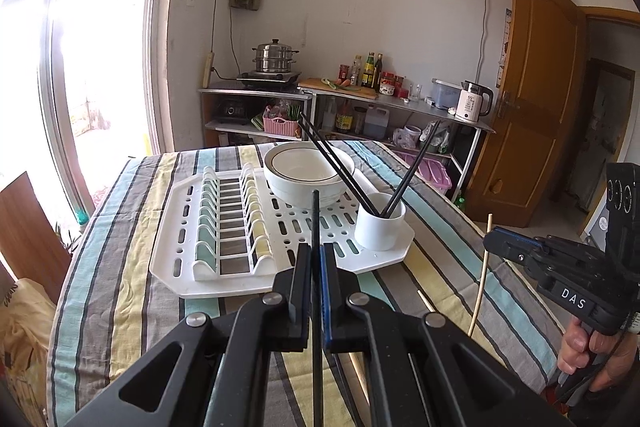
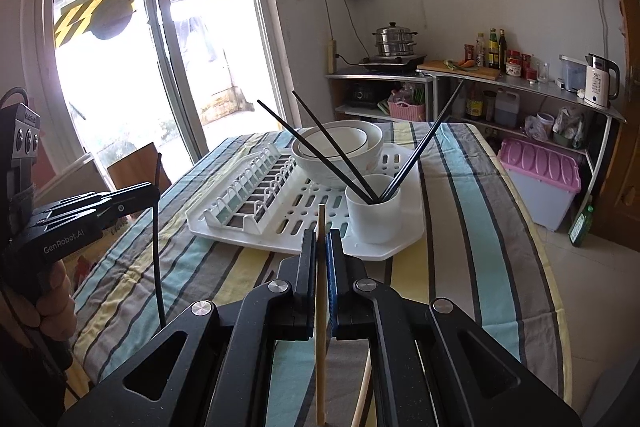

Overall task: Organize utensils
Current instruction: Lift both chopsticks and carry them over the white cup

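Striped bench (image 1: 120,227) carries a rack (image 1: 224,279); shelves (image 1: 400,107) behind it. Left tongs (image 1: 316,259) pinch a black chopstick (image 1: 316,219), right tongs (image 2: 321,247) a wooden chopstick (image 2: 321,223), both before the rack.

— How many thin black chopsticks (image 2: 328,147) do you count?
— Four: three leaning in the one white round cup (image 2: 374,211), one pinched upright in a claw.
— Pale wooden chopsticks (image 2: 321,327)?
— Three: one gripped, two lying on the striped cloth.
— Bowls?
— Two white ceramic bowls (image 2: 340,151), nested, on the one white plastic drying rack (image 2: 256,223).

steel steamer pot (image 1: 275,56), white kettle (image 1: 473,102), pink basket (image 1: 281,125)
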`<control>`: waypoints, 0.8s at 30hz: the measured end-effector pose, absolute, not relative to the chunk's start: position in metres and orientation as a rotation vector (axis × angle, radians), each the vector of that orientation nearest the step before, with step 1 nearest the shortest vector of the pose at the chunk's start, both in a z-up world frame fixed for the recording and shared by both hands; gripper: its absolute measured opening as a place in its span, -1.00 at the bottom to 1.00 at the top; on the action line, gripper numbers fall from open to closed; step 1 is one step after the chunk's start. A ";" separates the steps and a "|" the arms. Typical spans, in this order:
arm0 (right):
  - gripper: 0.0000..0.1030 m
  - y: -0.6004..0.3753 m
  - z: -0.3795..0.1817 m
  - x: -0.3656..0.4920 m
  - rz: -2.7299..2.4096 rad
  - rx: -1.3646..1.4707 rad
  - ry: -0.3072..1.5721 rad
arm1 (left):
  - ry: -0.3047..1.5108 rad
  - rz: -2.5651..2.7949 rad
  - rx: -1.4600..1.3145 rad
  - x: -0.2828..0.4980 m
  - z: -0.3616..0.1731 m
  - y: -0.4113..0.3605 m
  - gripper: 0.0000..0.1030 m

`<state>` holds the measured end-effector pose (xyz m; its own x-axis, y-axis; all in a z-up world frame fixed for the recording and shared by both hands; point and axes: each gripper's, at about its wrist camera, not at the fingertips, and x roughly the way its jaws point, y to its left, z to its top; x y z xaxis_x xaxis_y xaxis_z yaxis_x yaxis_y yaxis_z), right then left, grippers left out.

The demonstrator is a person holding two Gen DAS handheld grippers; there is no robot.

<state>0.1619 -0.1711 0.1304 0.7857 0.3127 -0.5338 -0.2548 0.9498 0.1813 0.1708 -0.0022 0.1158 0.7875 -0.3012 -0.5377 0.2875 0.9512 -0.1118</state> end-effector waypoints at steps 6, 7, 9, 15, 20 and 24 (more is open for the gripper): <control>-0.91 -0.173 0.137 0.151 0.311 0.099 0.568 | 0.556 -0.320 -0.024 0.158 0.126 0.000 -0.93; -0.91 -0.173 0.138 0.151 0.312 0.098 0.566 | 0.555 -0.320 -0.023 0.157 0.126 0.000 -0.93; -0.91 -0.173 0.137 0.150 0.312 0.096 0.564 | 0.555 -0.319 -0.023 0.156 0.127 0.000 -0.93; -0.91 -0.175 0.139 0.148 0.310 0.104 0.561 | 0.554 -0.323 -0.026 0.154 0.130 0.000 -0.93; -0.91 -0.178 0.145 0.147 0.308 0.102 0.544 | 0.546 -0.326 -0.027 0.158 0.134 -0.001 -0.93; -0.91 -0.180 0.150 0.149 0.309 0.097 0.530 | 0.537 -0.334 -0.023 0.163 0.139 -0.004 -0.93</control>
<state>0.1495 -0.1799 0.1497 0.8179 0.3141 -0.4821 -0.2644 0.9493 0.1698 0.1627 -0.0037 0.1393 0.8066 -0.3176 -0.4985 0.3059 0.9460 -0.1077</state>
